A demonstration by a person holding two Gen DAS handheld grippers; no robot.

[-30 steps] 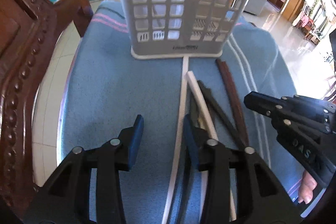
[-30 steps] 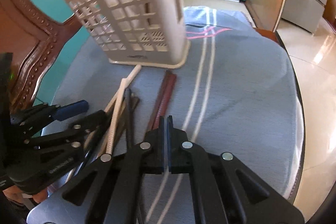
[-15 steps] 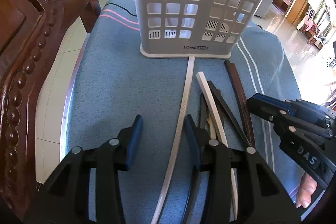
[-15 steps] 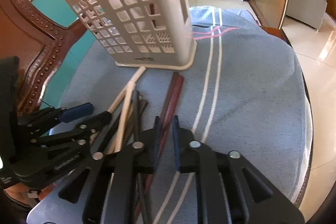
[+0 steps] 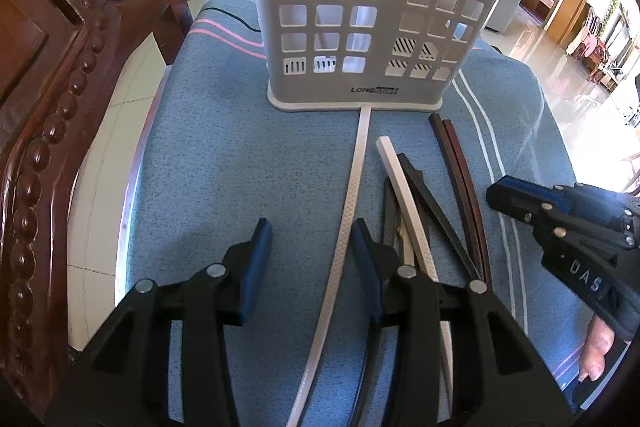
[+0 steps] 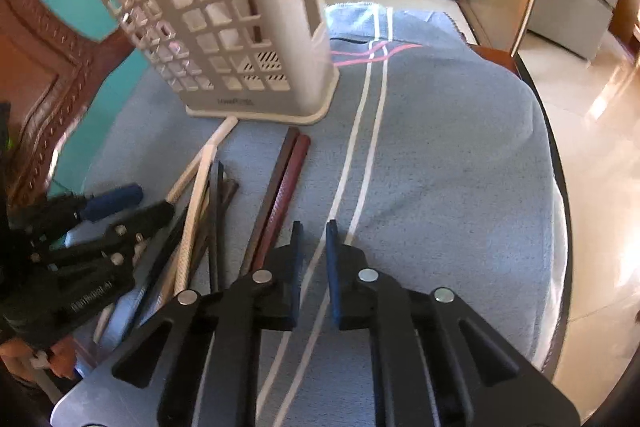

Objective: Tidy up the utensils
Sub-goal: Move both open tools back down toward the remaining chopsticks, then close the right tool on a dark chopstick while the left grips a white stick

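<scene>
A grey lattice utensil holder (image 5: 372, 11) stands upright at the far end of a blue cloth (image 5: 224, 167); it also shows in the right wrist view (image 6: 236, 27). Chopsticks lie in front of it: a long white one (image 5: 352, 195), a second white one (image 5: 404, 195), black ones (image 5: 428, 195) and a brown pair (image 5: 460, 179) (image 6: 280, 187). My left gripper (image 5: 310, 239) is open, low over the cloth, the long white chopstick running between its fingers. My right gripper (image 6: 312, 239) is slightly open and empty, just right of the brown pair.
A carved wooden chair (image 5: 48, 87) stands close on the left of the cloth-covered surface. The surface's right edge (image 6: 556, 187) drops to a shiny tiled floor. Teal cabinets stand behind the holder.
My left gripper moved left so the long white chopstick now lies between its fingers. My right gripper went from shut to slightly open and shifted right.
</scene>
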